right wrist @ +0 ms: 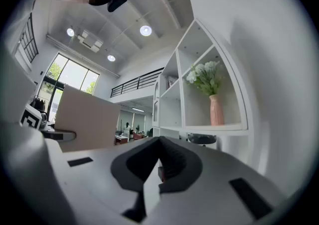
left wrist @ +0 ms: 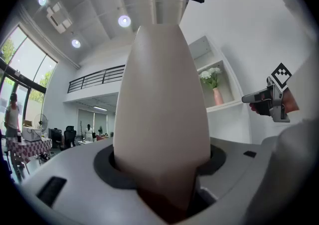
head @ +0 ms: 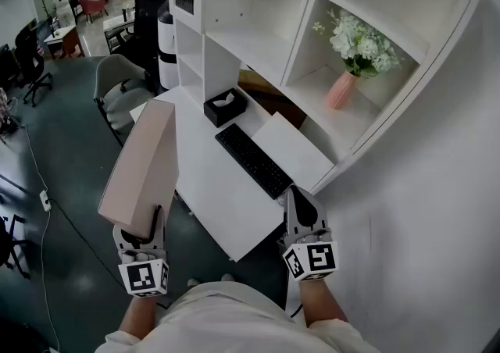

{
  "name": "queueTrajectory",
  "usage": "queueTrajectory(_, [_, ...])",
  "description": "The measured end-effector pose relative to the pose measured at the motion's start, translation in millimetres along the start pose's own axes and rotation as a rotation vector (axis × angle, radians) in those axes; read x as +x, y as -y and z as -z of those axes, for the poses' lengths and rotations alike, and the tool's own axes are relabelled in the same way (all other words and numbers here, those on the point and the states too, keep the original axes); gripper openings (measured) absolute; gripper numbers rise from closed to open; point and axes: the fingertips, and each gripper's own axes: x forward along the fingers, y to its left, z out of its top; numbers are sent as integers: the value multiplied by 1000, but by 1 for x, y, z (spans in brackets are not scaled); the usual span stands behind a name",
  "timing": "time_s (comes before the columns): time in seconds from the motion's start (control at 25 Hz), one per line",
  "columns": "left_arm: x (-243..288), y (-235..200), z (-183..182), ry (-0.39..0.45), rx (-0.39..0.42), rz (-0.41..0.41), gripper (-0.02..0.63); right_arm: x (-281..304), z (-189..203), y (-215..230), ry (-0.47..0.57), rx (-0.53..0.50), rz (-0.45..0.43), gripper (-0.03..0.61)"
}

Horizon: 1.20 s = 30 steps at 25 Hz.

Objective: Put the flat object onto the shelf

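Note:
The flat object is a pale pink box [head: 144, 168], held upright off the left edge of the desk. My left gripper [head: 150, 219] is shut on its lower end. In the left gripper view the box [left wrist: 164, 109] fills the middle, wedged between the jaws of that gripper [left wrist: 164, 181]. My right gripper [head: 301, 197] hovers level at the desk's near right corner; its jaws stand together with nothing between them [right wrist: 159, 169]. The white shelf unit [head: 258, 39] rises behind the desk. The right gripper view shows the box [right wrist: 87, 117] at its left.
On the white desk [head: 211, 195] lie a black keyboard [head: 252, 159], a black tissue box [head: 225, 106] and a white pad [head: 291, 148]. A pink vase with white flowers [head: 344, 86] stands in a right shelf bay. A grey chair [head: 117, 86] stands to the left.

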Motion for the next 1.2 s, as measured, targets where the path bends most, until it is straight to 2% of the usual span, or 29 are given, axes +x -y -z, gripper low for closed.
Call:
queueTrajectory(0.48, [4, 3, 3, -9, 6, -3, 281, 1, 4, 1, 3, 8, -23, 3])
queueTrajectory(1.2, [19, 1, 11, -1, 16, -67, 280, 28, 27, 3, -28, 2, -105, 3])
